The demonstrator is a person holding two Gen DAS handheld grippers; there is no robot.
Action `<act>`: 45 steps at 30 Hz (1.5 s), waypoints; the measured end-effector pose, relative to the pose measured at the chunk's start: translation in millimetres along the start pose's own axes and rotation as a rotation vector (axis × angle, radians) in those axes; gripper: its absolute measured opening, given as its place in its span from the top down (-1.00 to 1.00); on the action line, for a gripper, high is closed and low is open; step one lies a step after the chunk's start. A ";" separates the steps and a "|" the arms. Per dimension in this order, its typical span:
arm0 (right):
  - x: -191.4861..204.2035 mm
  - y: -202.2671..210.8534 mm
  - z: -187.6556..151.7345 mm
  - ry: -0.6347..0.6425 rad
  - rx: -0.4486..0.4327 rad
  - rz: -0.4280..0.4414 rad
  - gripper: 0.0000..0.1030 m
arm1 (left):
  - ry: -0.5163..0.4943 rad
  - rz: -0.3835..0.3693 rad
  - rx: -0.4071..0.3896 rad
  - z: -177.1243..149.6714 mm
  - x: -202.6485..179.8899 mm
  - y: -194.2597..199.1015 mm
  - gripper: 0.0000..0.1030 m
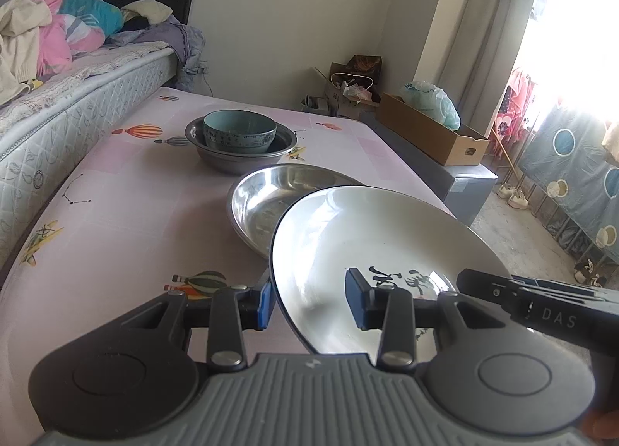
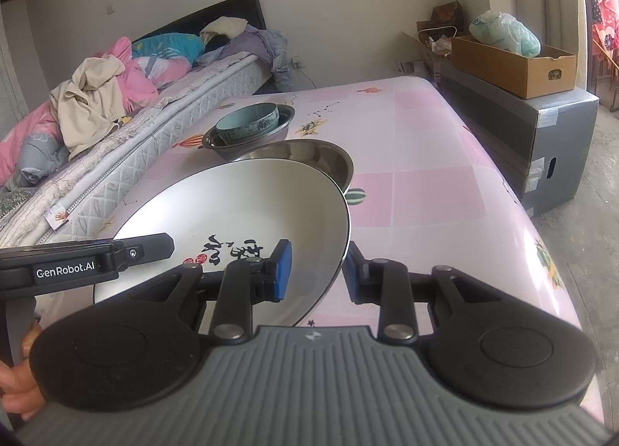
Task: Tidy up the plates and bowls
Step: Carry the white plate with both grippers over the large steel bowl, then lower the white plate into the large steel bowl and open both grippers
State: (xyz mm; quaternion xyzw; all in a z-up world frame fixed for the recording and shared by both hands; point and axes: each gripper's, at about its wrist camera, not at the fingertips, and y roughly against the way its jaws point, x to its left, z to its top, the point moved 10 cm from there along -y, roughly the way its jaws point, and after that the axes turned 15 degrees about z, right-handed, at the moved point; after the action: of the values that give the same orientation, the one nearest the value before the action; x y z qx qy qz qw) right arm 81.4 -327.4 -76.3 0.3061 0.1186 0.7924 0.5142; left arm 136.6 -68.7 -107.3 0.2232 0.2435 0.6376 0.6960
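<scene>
From my left wrist view the left gripper (image 1: 311, 302) is clamped on the white plate (image 1: 371, 237) above the steel plate (image 1: 271, 202), and from the right the right gripper (image 2: 315, 271) pinches its opposite rim, so next I'd lower it level onto the steel one.

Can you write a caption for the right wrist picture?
Both grippers hold a white plate above the steel dish.
</scene>
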 end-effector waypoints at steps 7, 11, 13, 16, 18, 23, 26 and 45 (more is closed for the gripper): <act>-9.9 -41.2 33.8 0.006 -0.004 0.016 0.45 | 0.008 0.017 0.016 25.9 6.7 -36.1 0.25; -19.8 -73.8 50.2 -0.003 0.019 0.017 0.45 | 0.012 0.031 0.051 31.7 12.6 -62.8 0.25; -24.9 -88.9 54.9 -0.007 0.035 0.017 0.45 | 0.013 0.036 0.068 33.7 15.3 -73.7 0.25; -30.4 -108.5 59.3 -0.017 0.054 0.016 0.45 | 0.017 0.042 0.099 33.8 18.5 -86.7 0.25; -33.2 -118.9 61.9 -0.016 0.060 0.007 0.45 | 0.023 0.043 0.115 32.5 20.9 -93.7 0.25; -34.3 -133.1 65.7 -0.009 0.057 0.043 0.54 | 0.015 0.040 0.098 37.2 20.5 -100.0 0.32; -21.5 -139.7 71.8 0.065 0.047 0.032 0.54 | 0.019 0.041 0.106 40.0 20.8 -103.5 0.31; -45.7 -113.6 51.6 -0.122 0.025 0.027 0.11 | 0.076 0.036 0.121 34.6 30.9 -90.4 -0.19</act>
State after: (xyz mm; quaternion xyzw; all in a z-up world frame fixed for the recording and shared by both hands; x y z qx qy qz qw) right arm 210.1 -324.1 -109.5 0.3620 0.0929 0.7776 0.5057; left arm 230.7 -45.8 -138.1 0.2448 0.3040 0.6421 0.6598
